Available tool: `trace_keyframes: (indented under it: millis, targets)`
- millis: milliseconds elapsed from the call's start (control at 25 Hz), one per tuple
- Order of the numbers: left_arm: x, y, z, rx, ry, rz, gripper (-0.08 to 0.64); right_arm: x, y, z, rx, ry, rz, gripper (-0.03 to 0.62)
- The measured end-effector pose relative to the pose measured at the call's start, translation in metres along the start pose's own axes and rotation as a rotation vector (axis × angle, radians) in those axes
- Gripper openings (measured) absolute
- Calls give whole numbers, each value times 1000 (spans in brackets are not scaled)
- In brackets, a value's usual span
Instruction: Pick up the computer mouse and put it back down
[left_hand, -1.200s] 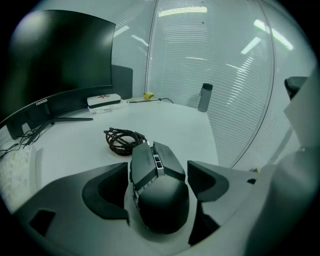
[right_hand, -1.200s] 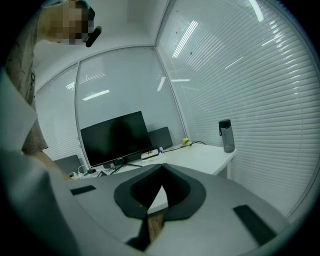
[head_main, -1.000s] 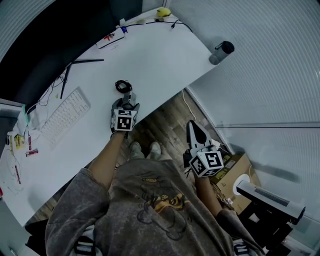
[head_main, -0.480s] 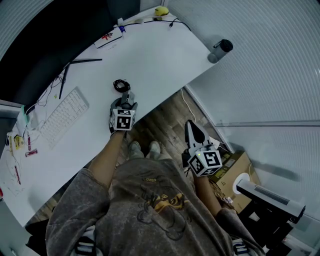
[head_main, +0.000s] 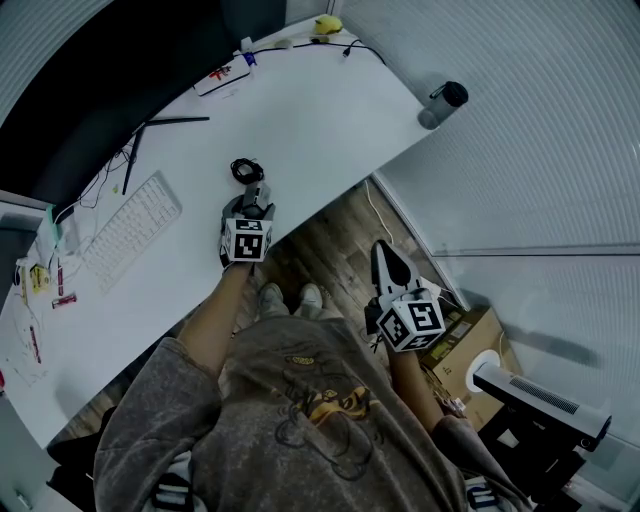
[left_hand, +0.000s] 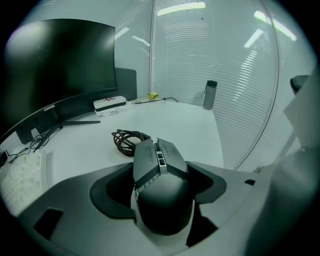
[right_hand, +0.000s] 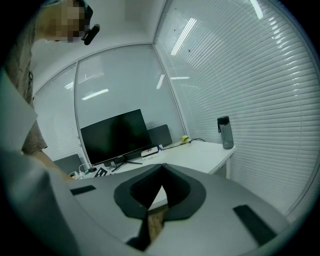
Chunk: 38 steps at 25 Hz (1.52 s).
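White worktop (head_main: 300, 120) fills the upper left of the head view, with a dark monitor (left_hand: 55, 65) at its back and a pale keyboard (head_main: 130, 230) off to the left. Near the front edge, the left claw (head_main: 257, 197) is seen released, its jaws having just been closing, with the computer mouse (left_hand: 162, 195) lying between them on the worktop. The right claw (right_hand: 161, 170) is held clenched and empty over the wooden floor (head_main: 320, 240). A coiled cable (left_hand: 127, 139) lies just beyond the mouse.
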<state>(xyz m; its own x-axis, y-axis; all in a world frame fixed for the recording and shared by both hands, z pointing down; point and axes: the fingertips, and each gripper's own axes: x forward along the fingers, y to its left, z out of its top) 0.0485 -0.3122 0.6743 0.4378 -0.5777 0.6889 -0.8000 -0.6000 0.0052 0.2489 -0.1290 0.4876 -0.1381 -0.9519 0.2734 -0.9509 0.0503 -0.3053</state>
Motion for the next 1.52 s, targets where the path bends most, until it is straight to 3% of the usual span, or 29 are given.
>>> trace_keyframes:
  millis: [520, 960, 1520]
  targets:
    - [-49, 13, 62, 34, -165, -6, 319, 18, 20, -1, -6, -6, 62, 8]
    - [-144, 21, 114, -10, -336, -26, 319, 44, 43, 3, -23, -12, 141, 8]
    - [-252, 39, 101, -102, -474, 48, 319, 73, 103, 7, -80, 3, 308, 8]
